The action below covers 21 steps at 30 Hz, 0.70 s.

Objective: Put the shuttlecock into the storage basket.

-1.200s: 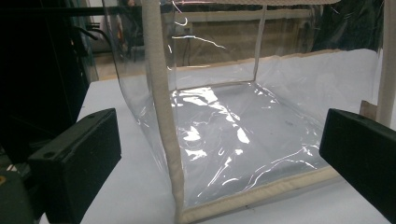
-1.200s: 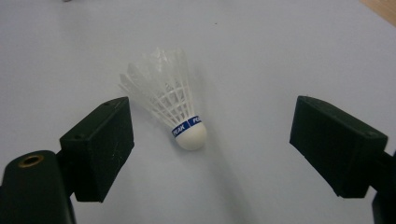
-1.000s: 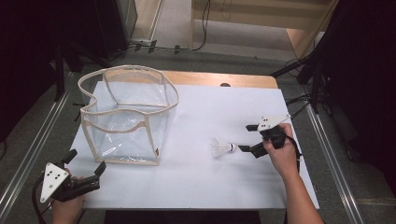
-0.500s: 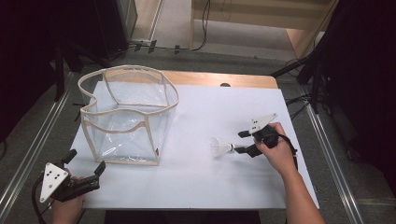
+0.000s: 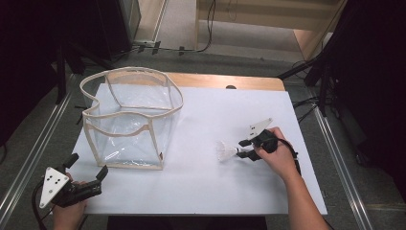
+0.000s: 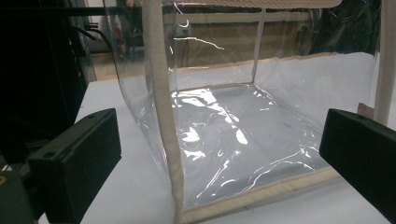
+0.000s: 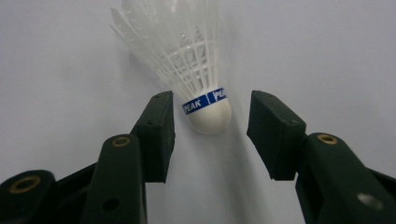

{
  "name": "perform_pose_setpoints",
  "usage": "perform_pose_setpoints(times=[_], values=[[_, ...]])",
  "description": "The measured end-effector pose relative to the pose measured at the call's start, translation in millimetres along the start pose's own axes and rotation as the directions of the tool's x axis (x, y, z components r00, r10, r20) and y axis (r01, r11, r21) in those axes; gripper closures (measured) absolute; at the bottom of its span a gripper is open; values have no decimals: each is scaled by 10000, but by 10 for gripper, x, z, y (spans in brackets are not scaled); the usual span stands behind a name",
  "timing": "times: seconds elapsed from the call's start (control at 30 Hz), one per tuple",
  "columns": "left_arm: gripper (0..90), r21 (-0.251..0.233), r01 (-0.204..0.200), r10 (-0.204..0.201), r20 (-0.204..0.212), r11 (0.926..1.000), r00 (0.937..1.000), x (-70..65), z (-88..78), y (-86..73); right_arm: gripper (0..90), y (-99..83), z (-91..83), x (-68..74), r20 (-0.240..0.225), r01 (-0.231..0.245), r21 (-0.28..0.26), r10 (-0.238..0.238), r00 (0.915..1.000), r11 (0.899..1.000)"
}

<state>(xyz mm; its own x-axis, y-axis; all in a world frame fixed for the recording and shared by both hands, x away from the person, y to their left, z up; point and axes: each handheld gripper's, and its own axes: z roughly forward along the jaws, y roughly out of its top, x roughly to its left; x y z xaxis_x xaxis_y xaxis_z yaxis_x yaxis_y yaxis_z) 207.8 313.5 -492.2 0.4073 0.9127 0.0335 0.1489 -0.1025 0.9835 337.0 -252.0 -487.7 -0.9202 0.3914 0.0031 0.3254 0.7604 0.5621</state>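
Observation:
A white plastic shuttlecock [image 5: 226,151] with a blue band lies on its side on the white table, skirt pointing left. My right gripper [image 5: 242,148] is low at its cork end. In the right gripper view the cork [image 7: 210,116] sits between the two jaws of my right gripper [image 7: 210,100]; the jaws have just been closing, and a gap still shows beside the right pad. A clear plastic bag [image 5: 129,129] with beige trim stands open at the left. My left gripper [image 5: 88,165] rests open near its front left corner, facing the corner seam [image 6: 163,93].
The white sheet [image 5: 215,191] covers a wooden table whose far edge [image 5: 225,81] shows bare. Metal rails run along both sides on the floor. Dark stands and cables are behind the table.
My right gripper has moved left and down onto the shuttlecock's cork end, and its jaws have narrowed around the cork. The left gripper and the bag have stayed put.

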Motion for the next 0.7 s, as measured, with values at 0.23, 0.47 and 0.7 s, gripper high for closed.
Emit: perform_pose_setpoints(times=[0.23,0.47,0.7], values=[[0,-3,-15,15,9,10000,10000,4,1,0,605,11,131,-1,95,123,262,-126,9999,9996],[0,1,-15,15,21,10000,10000,4,3,0,611,-4,84,-15,68,-106,-89,107,9999,9999],[0,14,-27,27,19,10000,10000,1,3,0,611,14,-10,-4,127,-341,-631,350,9993,9974]])
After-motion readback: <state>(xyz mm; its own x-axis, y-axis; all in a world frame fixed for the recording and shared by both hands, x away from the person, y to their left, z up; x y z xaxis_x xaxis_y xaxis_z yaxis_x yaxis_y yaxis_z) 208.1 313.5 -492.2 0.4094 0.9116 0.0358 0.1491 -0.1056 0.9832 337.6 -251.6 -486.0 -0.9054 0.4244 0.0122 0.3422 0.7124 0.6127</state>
